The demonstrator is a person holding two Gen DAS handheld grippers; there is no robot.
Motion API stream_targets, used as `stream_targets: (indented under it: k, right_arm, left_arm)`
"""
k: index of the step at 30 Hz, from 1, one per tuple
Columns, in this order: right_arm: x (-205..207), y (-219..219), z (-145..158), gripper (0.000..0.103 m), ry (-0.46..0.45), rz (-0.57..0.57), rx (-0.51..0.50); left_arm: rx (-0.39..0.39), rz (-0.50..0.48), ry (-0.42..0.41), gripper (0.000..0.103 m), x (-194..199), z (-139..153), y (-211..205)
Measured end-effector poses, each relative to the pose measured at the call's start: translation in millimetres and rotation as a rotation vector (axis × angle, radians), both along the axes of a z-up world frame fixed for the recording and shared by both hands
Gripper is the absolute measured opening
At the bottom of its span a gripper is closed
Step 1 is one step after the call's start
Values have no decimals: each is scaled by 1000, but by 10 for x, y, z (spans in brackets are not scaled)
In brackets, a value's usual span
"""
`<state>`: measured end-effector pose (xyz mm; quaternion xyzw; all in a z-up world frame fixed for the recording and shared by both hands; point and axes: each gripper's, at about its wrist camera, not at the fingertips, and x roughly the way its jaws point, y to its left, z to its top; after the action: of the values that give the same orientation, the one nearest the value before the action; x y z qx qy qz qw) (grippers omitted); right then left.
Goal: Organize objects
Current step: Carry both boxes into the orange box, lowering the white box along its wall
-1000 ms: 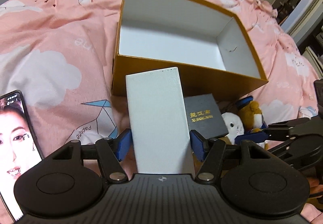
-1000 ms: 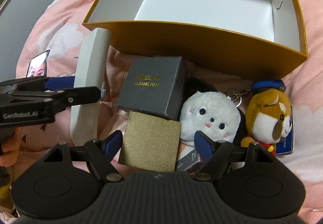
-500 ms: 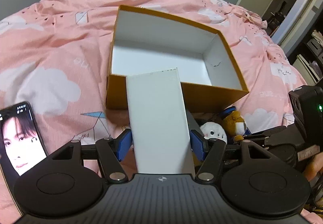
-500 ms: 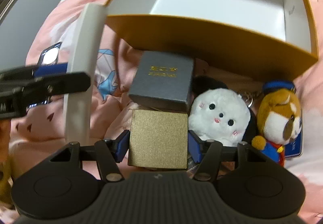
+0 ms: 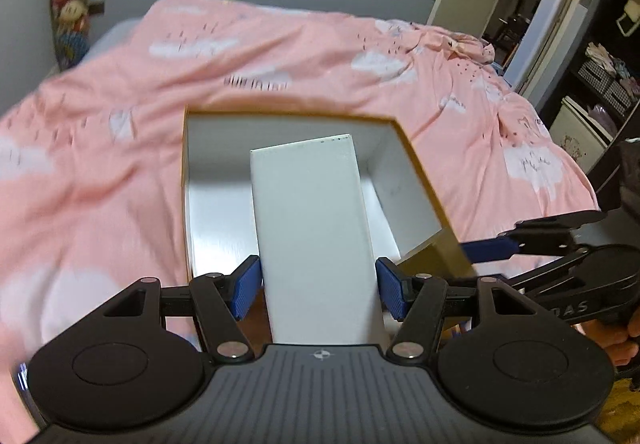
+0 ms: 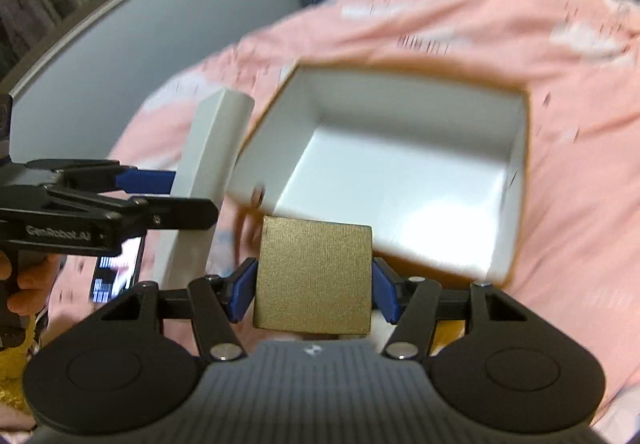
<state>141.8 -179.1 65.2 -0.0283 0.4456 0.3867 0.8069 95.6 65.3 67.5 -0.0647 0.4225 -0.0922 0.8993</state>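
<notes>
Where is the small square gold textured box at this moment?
In the right wrist view, the small square gold textured box sits bottom centre, clamped between the right gripper's jaws, in front of the open orange cardboard box's near wall.

White lettering reading "GenRobot.AI" stands on the black side of the left tongs (image 6: 172, 188), seen at the left edge of the right wrist view. In the left wrist view, the body of the right tongs (image 5: 492, 248) carries pale letters that look like "DAS", too blurred to read whole, and grey marks on the pink bedcover (image 5: 256, 82) are smeared and unreadable
</notes>
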Motion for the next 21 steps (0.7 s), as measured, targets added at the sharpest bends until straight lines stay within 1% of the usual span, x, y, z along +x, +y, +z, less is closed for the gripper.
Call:
stream_targets:
  k: [3,6,8,11,13,16,21]
  right_arm:
    - [255,-2,128,62,-41,-40,22]
    - [562,72,115,62,-35,-80,28]
    - [784,154,-2,62,-20,-102,8]
    - [1038,245,-268,62,20,-126,-33]
    - [1138,187,-406,62,53,-128,-48]
    - [1305,246,-608,62,99,-123,-67]
    - [1460,312,-811,62,139,-103,-76]
  left_arm:
    - [35,-3,11,71,387,4,-28]
    - [101,6,53,71,838,-170,-71]
    - [153,13,81,71,1088,-349,-107]
    - [234,15,123,71,1385,-644,-167]
    - [274,7,149,71,1490,-809,-180]
    - [345,-8,189,71,1628,-1057,-232]
    - [455,-14,241,71,1775,-1325,-301]
